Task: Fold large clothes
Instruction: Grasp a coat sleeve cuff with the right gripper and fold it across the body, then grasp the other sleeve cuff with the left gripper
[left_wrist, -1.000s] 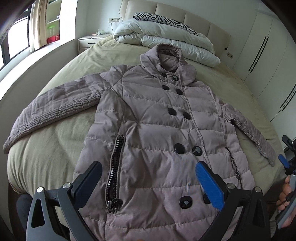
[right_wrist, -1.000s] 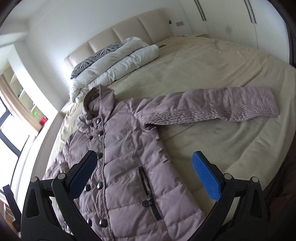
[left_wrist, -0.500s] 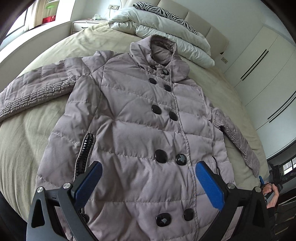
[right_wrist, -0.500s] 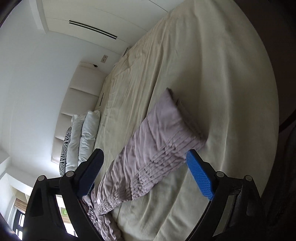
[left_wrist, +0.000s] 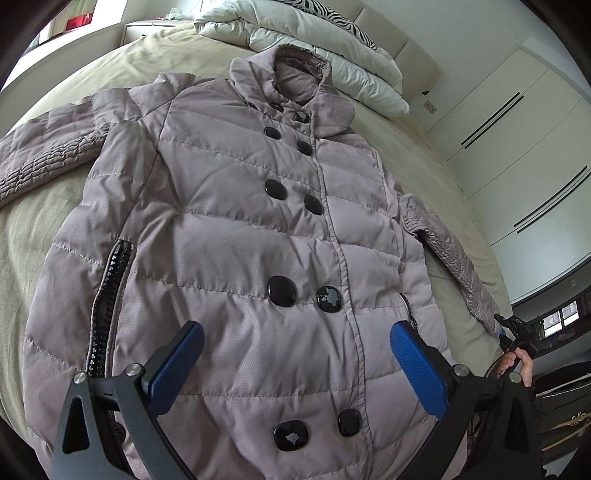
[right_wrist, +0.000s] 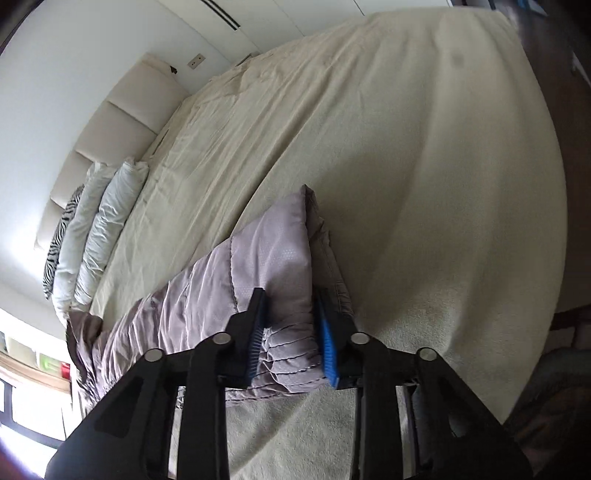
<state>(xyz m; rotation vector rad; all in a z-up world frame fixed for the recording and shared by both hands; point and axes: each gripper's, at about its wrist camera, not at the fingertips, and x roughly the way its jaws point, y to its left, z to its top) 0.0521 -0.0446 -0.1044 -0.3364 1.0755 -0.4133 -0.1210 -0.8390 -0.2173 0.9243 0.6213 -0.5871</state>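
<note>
A mauve quilted coat (left_wrist: 229, 236) with black buttons lies face up on the bed, both sleeves spread out. My left gripper (left_wrist: 295, 354) is open and hovers over the coat's lower front, holding nothing. My right gripper (right_wrist: 291, 325) is shut on the cuff end of the coat's right sleeve (right_wrist: 273, 258), with the blue pads pinching the fabric from both sides. In the left wrist view the right gripper (left_wrist: 515, 334) shows at the far right, at the tip of that sleeve (left_wrist: 450, 258).
The bed (right_wrist: 406, 147) has a cream cover. Folded white duvets and a zebra pillow (left_wrist: 321, 40) lie at the headboard. White wardrobes (left_wrist: 517, 147) stand to the right, a nightstand (left_wrist: 147, 27) at the far left. The bed's edge is beside the sleeve cuff.
My right gripper has moved onto the sleeve cuff and closed on it. My left gripper has moved forward and lower over the coat, still open.
</note>
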